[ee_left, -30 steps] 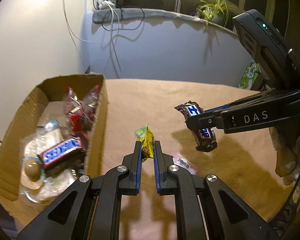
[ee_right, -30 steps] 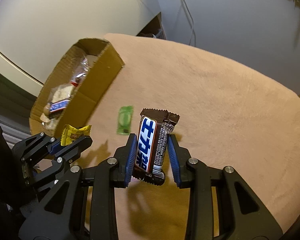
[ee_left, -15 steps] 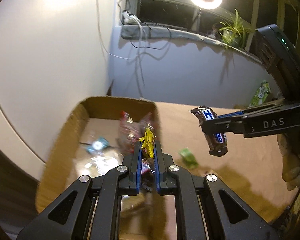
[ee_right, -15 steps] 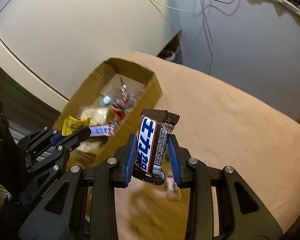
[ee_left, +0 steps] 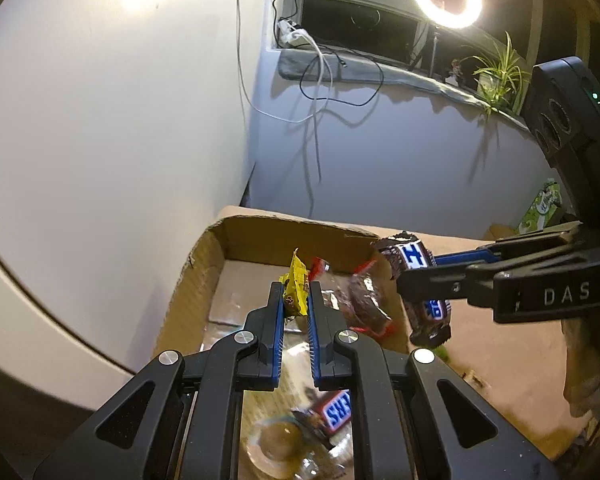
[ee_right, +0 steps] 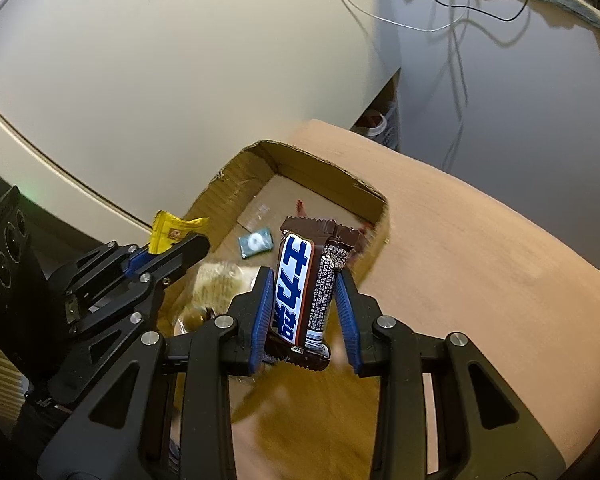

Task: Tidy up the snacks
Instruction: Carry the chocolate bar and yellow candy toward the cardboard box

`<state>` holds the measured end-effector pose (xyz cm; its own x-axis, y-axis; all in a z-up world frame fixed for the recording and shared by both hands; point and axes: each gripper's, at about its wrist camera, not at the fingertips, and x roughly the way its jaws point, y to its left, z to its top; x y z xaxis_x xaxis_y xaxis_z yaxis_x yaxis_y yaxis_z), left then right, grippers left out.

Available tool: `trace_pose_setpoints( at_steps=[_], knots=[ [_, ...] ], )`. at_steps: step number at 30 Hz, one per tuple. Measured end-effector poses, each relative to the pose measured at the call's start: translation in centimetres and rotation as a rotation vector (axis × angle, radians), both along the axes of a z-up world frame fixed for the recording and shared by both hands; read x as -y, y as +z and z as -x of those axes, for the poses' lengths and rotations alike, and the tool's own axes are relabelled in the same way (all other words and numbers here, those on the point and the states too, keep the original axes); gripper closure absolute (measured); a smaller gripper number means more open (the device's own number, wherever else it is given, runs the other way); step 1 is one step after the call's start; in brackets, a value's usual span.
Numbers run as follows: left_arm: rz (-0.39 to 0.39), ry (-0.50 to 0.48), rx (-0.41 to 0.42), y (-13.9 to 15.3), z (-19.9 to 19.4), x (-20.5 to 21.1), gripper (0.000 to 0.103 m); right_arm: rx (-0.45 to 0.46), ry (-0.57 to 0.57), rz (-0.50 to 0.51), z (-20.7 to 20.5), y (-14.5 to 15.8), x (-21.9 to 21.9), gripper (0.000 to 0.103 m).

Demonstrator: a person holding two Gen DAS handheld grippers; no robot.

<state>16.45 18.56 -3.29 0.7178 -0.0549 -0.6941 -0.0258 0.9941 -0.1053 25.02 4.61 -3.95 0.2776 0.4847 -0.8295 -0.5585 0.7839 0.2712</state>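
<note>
My left gripper (ee_left: 294,300) clamps a yellow candy (ee_left: 295,285); my right gripper (ee_right: 304,300), at three o'clock, grips a chocolate bar (ee_right: 306,286) tight.

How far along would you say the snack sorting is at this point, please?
Done: several wrapped snacks already lie in the cardboard box. In hand: the left gripper pinches a yellow candy above the box, and the right gripper holds a chocolate bar near its rim. Left: releasing both inside.
</note>
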Motion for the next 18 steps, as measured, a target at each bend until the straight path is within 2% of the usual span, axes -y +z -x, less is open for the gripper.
trace_pose_setpoints(
  at_steps=[14, 18],
  knots=[
    [0.015, 0.017, -0.035, -1.1, -1.6, -1.3, 0.093, -0.041, 0.044, -0.007, -1.5, -2.0, -2.8, 0.070],
    [0.009, 0.027, -0.034, -0.9, -1.5, -1.3, 0.087, -0.042, 0.051, -0.006, -1.5, -2.1, -2.9, 0.070]
  ],
)
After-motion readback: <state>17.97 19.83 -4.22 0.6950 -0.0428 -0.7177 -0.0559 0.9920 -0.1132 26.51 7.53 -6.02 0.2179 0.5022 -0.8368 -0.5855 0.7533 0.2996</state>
